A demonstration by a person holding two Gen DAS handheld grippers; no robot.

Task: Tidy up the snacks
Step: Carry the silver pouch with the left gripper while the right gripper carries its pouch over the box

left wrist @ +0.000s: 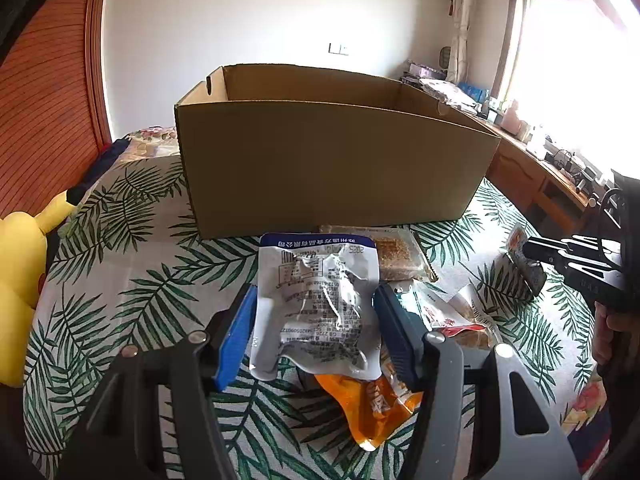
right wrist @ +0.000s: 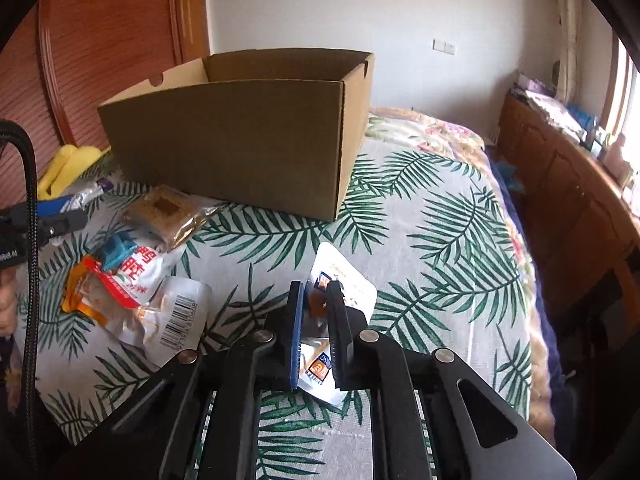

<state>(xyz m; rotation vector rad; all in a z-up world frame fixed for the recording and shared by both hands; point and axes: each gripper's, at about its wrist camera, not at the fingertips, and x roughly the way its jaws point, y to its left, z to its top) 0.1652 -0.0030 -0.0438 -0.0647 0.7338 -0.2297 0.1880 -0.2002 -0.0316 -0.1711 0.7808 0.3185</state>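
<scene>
We're mid-pickup: left hand-held gripper [left wrist: 316, 320] clamps silver pouch [left wrist: 318, 300], right hand-held gripper [right wrist: 316, 320] pinches white packet [right wrist: 352, 280], both before the cardboard box [left wrist: 332, 168]; next, lift over its rim.

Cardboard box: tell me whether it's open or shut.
Open. The box has no lid or flaps over its top, so its inner walls show; what lies on its floor is hidden.

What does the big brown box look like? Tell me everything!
The big brown corrugated cardboard box stands upright on the palm-leaf bedspread, its top open. Its walls are plain, with small notches cut in the side rims. No snacks show inside from here. A clear packet of brown crumbly snack lies at its base.
</scene>
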